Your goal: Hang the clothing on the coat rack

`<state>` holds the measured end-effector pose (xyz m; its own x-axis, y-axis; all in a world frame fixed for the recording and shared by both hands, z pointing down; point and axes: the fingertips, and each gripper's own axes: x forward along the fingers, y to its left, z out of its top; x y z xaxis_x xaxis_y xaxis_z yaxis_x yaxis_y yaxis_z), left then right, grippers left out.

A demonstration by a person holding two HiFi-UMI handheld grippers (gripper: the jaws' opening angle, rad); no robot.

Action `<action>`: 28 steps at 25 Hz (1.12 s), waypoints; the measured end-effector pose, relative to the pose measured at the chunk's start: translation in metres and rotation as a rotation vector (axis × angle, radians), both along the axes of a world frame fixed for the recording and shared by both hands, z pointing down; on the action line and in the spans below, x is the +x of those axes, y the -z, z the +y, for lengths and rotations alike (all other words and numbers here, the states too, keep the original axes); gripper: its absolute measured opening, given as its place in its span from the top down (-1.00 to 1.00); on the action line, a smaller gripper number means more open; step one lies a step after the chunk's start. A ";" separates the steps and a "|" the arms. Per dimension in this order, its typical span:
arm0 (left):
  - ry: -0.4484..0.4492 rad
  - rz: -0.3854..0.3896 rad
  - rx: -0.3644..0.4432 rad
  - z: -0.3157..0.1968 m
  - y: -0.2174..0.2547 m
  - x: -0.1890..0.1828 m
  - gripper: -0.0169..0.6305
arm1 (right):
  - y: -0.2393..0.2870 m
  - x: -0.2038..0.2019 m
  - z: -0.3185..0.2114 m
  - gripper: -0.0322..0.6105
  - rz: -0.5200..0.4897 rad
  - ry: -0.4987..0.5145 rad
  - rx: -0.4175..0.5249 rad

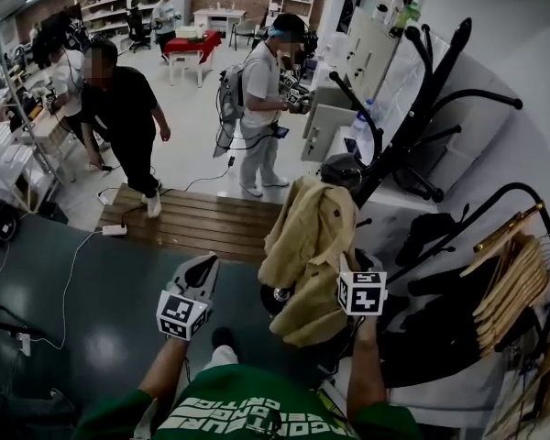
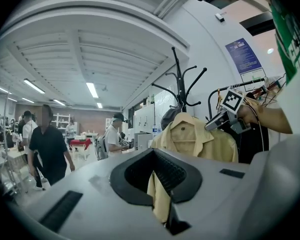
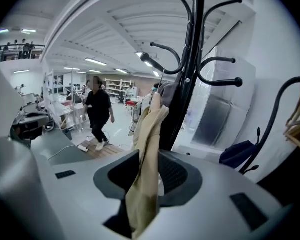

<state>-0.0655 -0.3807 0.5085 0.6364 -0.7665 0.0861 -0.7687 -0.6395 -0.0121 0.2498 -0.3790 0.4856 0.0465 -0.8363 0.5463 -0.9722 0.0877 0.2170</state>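
A tan shirt (image 1: 304,246) hangs by its collar on the black coat rack (image 1: 412,117), just under a grey cap (image 1: 342,168). My right gripper (image 1: 352,264) is at the shirt's right side. In the right gripper view its jaws (image 3: 147,184) are shut on a fold of the shirt (image 3: 149,134), which runs up to the rack pole (image 3: 192,69). My left gripper (image 1: 202,266) hovers to the left of the shirt without touching it. Its jaws stand a little apart, and the shirt (image 2: 197,139) shows through the narrow gap (image 2: 158,186).
A person in black (image 1: 124,122) and a person in white with a backpack (image 1: 257,108) stand beyond a wooden platform (image 1: 197,223). A rail with wooden hangers (image 1: 513,278) and dark clothes (image 1: 440,333) is at the right. A white wall stands behind the rack.
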 end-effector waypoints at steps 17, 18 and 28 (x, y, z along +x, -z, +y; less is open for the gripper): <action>-0.012 -0.013 -0.044 0.149 -0.029 0.011 0.94 | -0.046 -0.043 0.157 0.59 -0.082 0.122 -0.019; -0.010 -0.014 -0.045 0.155 -0.030 0.010 0.94 | -0.049 -0.047 0.164 0.60 -0.090 0.133 -0.017; 0.016 -0.013 -0.050 0.190 -0.032 -0.006 0.94 | -0.064 -0.081 0.208 0.77 -0.130 0.199 -0.003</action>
